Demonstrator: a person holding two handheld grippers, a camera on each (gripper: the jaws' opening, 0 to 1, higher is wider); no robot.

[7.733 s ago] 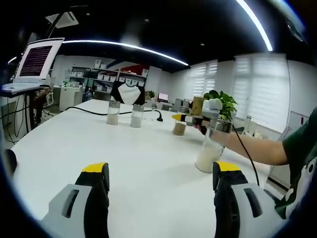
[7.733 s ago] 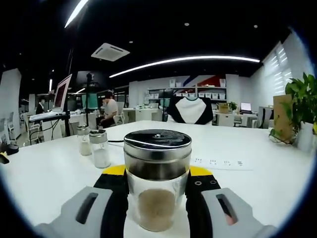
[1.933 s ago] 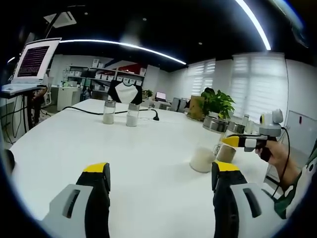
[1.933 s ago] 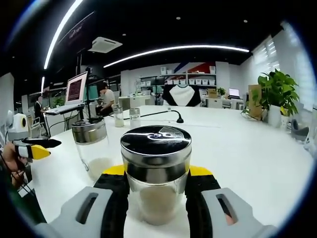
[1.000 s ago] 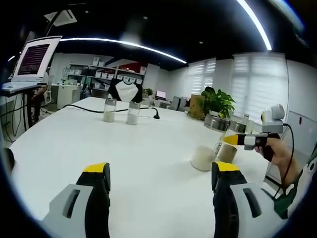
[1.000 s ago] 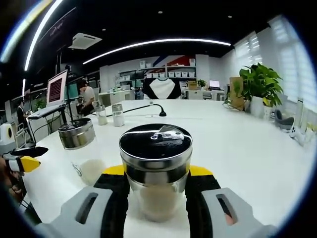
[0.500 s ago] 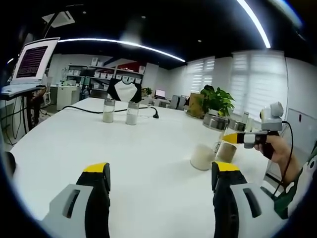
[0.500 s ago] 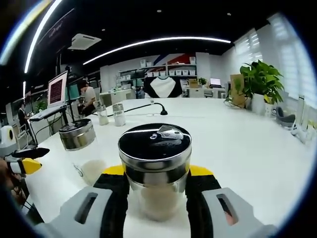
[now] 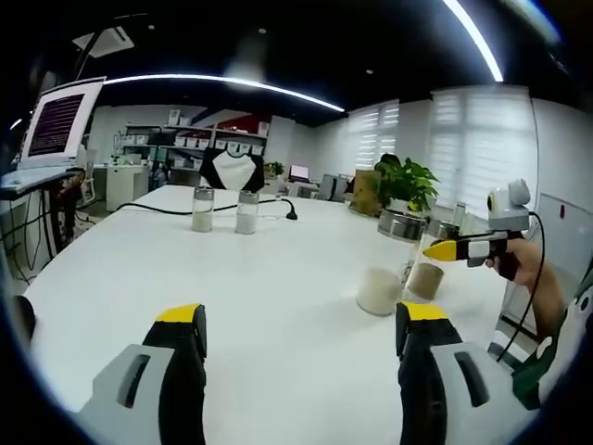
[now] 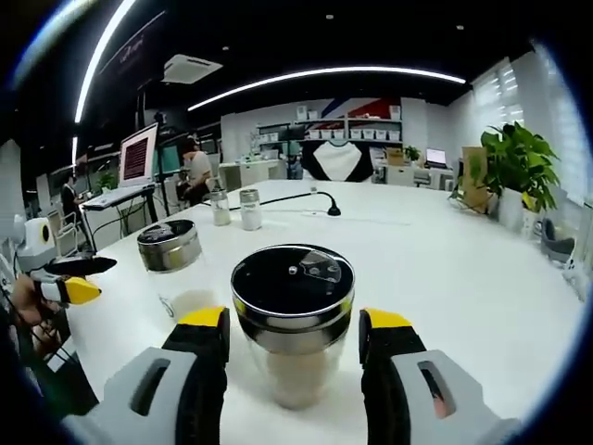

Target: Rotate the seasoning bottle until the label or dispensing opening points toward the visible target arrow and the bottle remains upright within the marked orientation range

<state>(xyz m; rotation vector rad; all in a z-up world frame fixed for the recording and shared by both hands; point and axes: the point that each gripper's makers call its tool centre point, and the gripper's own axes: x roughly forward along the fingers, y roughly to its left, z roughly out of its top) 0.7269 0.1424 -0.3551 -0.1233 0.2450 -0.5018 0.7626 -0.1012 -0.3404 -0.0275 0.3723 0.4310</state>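
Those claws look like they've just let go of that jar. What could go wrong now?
The right claw stands open around the seasoning bottle, jaws close beside it; pulling back carelessly might nudge or tip it. A second bottle stands close on its left, so a sideways swing could knock that one.

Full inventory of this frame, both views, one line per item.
seasoning bottle: 1, glass with black lid, upright between the right gripper's open jaws
second bottle: 1, glass, steel lid, white contents, beside it
far shakers: 2, glass, steel lids, across the table
table: 1, white
black cable: 1, lying on the table past the shakers
potted plant: 1, green, table's far edge
monitor: 1, lit, on a stand
right gripper: yellow-tipped, open
left gripper: yellow-tipped, open, holding nothing
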